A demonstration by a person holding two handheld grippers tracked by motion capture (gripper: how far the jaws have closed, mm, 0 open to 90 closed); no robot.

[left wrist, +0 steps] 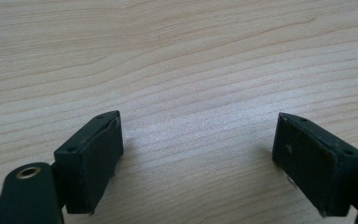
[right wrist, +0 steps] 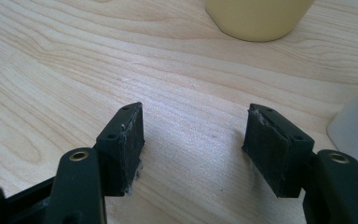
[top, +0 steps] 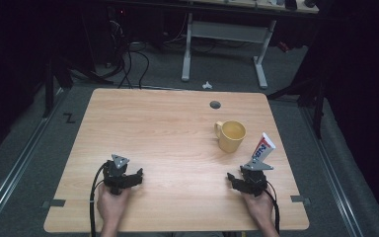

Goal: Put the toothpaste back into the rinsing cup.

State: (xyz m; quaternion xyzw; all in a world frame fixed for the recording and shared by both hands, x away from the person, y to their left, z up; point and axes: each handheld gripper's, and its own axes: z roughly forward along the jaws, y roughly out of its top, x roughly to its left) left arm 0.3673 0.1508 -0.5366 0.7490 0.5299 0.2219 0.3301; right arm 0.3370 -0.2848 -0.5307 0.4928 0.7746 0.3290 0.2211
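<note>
Two grippers rest low at the near edge of the table (top: 143, 118), both with jaws spread wide and nothing between the pads. The right gripper (top: 247, 181) sits nearest the work: the standing toothpaste tube (top: 263, 148) is just beyond it, and the yellow mug (top: 231, 136) is a little past the tube and to its left. In the right gripper view the tube's white base (right wrist: 354, 123) is off to the side of the jaws, not between them, with the mug (right wrist: 257, 18) ahead.

Risks as I judge them:
- The tube stands upright on a narrow base (tall, light); a jaw that grazes it on approach would likely tip it.
- My jaws are aimed between mug and tube, so driving straight on would miss both, or nudge the mug.
- Squeezing a soft tube high up may let it slip.

The left gripper (top: 122, 177) is well away from the tube, over bare wood.
</note>
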